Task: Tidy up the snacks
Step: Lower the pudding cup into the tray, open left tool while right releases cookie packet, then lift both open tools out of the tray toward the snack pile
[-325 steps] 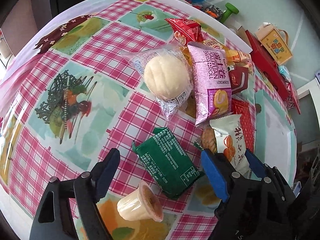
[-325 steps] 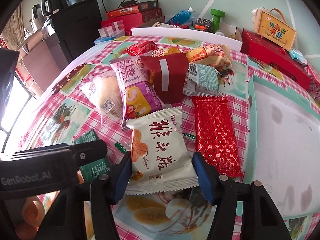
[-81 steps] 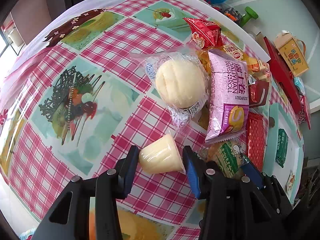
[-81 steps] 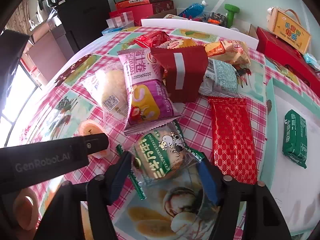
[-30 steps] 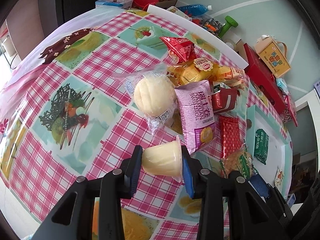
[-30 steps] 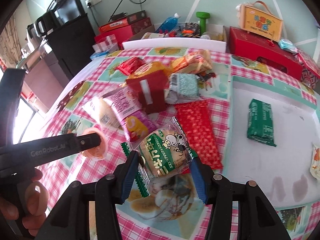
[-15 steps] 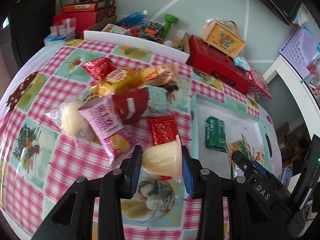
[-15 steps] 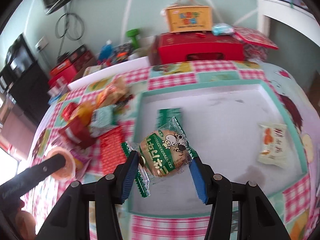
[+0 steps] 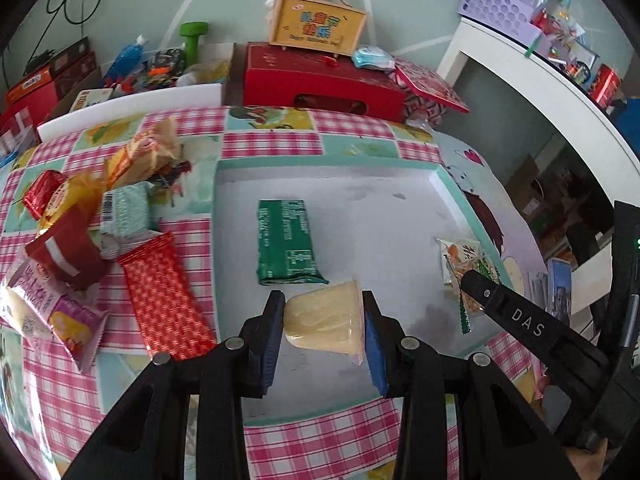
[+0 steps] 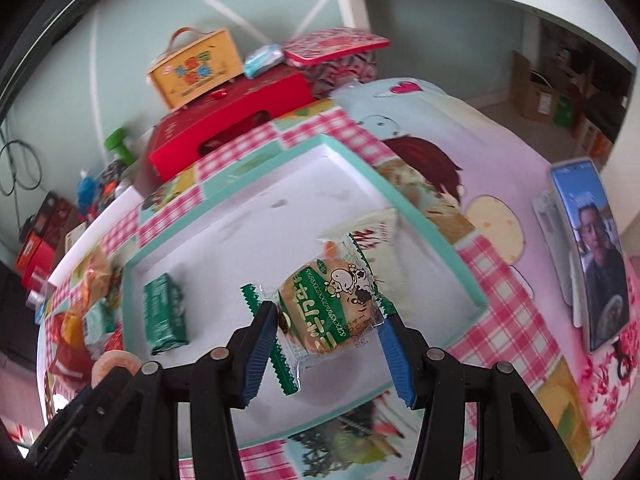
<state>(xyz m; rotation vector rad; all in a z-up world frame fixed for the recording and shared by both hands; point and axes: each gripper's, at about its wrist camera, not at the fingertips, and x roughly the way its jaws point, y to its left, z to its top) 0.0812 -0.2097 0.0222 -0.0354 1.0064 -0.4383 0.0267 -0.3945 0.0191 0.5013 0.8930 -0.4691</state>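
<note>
White snack packet [image 10: 370, 226] half hidden

Both grippers are showing black frames with silver screws, blue pads [image 9: 372, 340] on 2 fingers, "DAS" lettering on one arm.

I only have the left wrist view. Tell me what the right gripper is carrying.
Observer: The right gripper is shut on a clear-wrapped cookie with a green label and a cartoon cow.
Operator: Say where it is relative to the tray.
Observer: It hangs over the white tray, in front of the white packet by the tray's right wall.
Operator: Report anything past that wall.
Observer: A phone with a lit screen is propped on a stand on the cloth, outside the tray.
</note>
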